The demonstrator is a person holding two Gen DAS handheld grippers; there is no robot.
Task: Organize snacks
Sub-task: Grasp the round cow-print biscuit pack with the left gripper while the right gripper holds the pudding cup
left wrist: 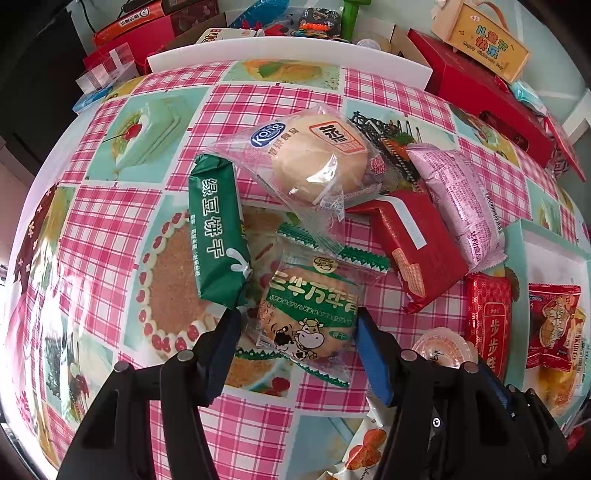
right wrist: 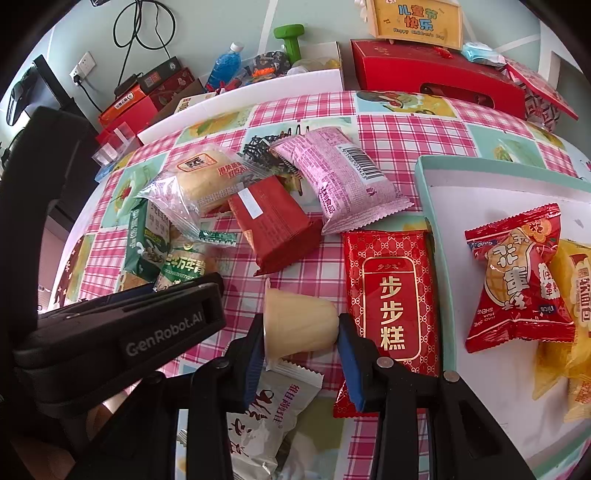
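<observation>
Left wrist view: left gripper (left wrist: 295, 328) fingers spread either side of cow-print biscuit packet (left wrist: 308, 317), lower centre, lying on checked surface (left wrist: 110, 221); pads not pressing. Right wrist view: right gripper (right wrist: 301, 332) fingers clenched on pudding cup (right wrist: 299, 325), lower centre, beside red cake packet (right wrist: 391, 295).

Left gripper (left wrist: 297, 328) of matte black plastic arms, blue ribbed pads (left wrist: 371, 354), round silver screws, right gripper (right wrist: 301, 341) alike, white "GenRobot.AI" lettering on black housing

Pale green wall (right wrist: 221, 22) with socket (right wrist: 82, 66) behind pink checked tablecloth (right wrist: 406, 125).
</observation>
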